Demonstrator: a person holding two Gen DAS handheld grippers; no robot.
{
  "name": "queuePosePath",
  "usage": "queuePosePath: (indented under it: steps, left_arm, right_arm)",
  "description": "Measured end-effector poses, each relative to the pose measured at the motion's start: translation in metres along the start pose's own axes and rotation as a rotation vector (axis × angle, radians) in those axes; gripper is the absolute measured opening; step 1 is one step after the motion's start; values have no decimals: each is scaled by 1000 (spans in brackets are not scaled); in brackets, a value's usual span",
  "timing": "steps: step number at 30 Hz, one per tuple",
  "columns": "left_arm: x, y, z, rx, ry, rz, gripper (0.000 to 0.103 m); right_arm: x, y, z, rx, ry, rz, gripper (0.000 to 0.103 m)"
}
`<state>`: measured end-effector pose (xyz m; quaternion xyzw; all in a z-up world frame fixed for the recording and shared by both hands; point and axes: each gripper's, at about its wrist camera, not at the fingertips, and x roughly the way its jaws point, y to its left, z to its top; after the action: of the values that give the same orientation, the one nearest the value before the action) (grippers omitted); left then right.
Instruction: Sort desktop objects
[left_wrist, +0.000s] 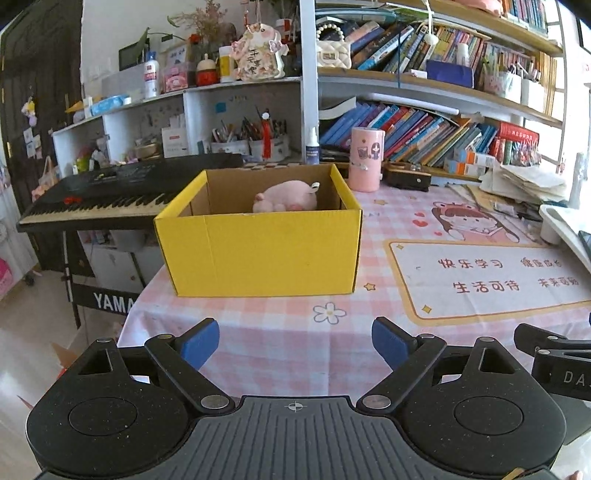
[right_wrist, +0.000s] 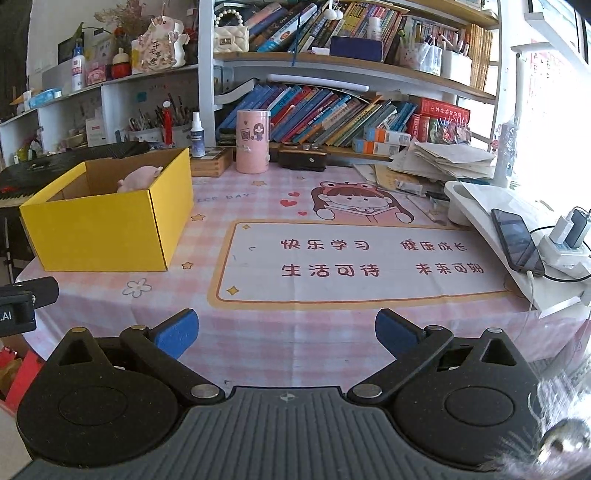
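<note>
While both grippers hover empty over the near edge of the desk (right_wrist: 258, 332), the left gripper (left_wrist: 295, 341) and right gripper (right_wrist: 287, 330) stand wide apart, nothing between the pads. The pink plush toy (left_wrist: 286, 197) already lies inside the yellow box (left_wrist: 258, 251), upper centre. Choose the next item, approach squarely, and close only once centred.

Both hand-held grippers (left_wrist: 295, 341) (right_wrist: 286, 332) agape (empty)

One yellow cardboard box (left_wrist: 258, 251) stands on the desk, with one pink plush pig (left_wrist: 286, 196) inside it, one pink cylindrical canister (left_wrist: 365, 159) behind it and one black smartphone (right_wrist: 517, 242) far right of it.
</note>
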<state>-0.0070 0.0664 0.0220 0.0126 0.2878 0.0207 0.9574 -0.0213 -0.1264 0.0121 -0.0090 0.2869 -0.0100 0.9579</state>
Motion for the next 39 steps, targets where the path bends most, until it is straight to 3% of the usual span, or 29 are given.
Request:
queuePosePath:
  steps: [15,39]
  left_arm:
    - [8,0,-4,-7,63,-14,92]
    - [3,-7,-8,14,71,-44,95]
  right_arm:
    - [6,-3,-2,10,42,10,103]
    - [5,-2,-7,7,70,22,103]
